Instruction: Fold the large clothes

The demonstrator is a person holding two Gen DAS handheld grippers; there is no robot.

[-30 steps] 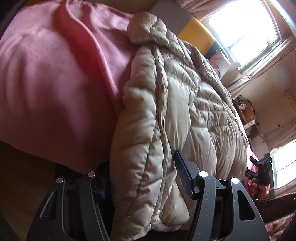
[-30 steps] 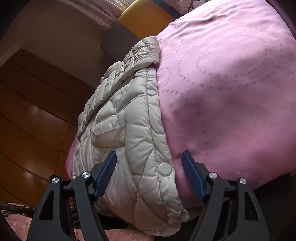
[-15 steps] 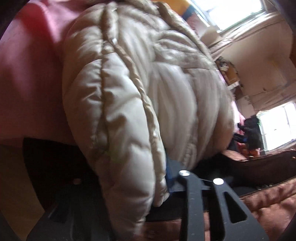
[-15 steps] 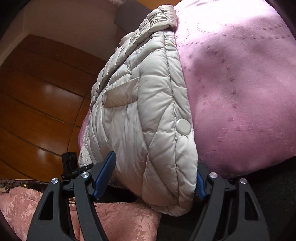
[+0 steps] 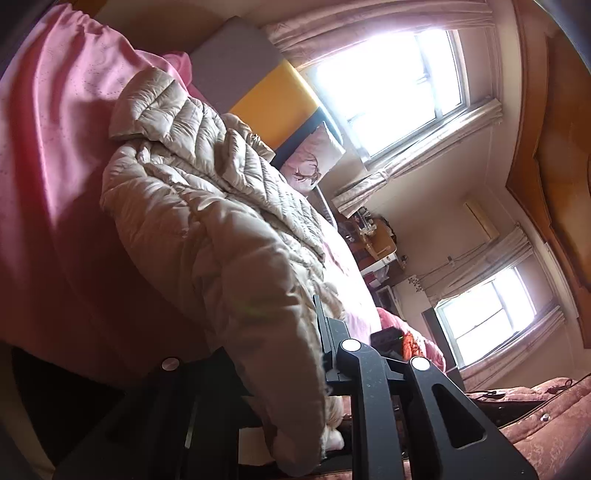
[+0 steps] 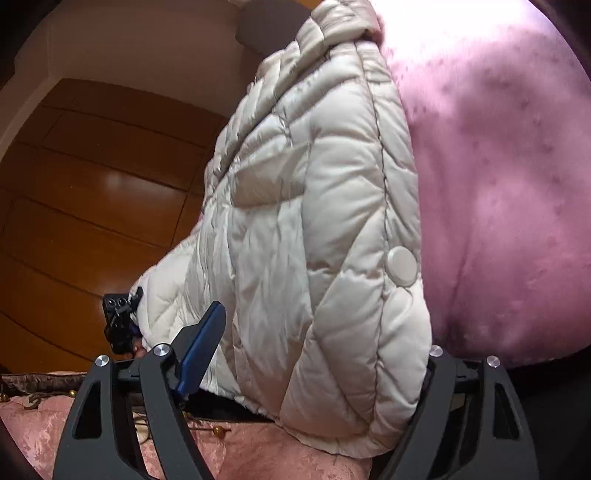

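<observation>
While the left claw (image 5: 284, 373) is clamped on the hem of the beige puffer jacket (image 5: 207, 206), the right claw (image 6: 317, 365) has its fingers apart with the jacket's snap-button corner (image 6: 402, 266) bulging between them. Beyond, the jacket lies on the bed's pink cover (image 6: 498, 184), with bright windows (image 5: 388, 85) farther off.

Two bright windows (image 5: 391, 81) with pale curtains (image 5: 373, 26) let strong daylight into the room. The walls are cream, and an air conditioner (image 5: 482, 221) hangs high on one of them. The bed (image 5: 44, 147) has a pink cover, with a grey and yellow headboard (image 5: 273, 99) behind it. On the other side I see brown wooden panels (image 6: 92, 192), shining a little
</observation>
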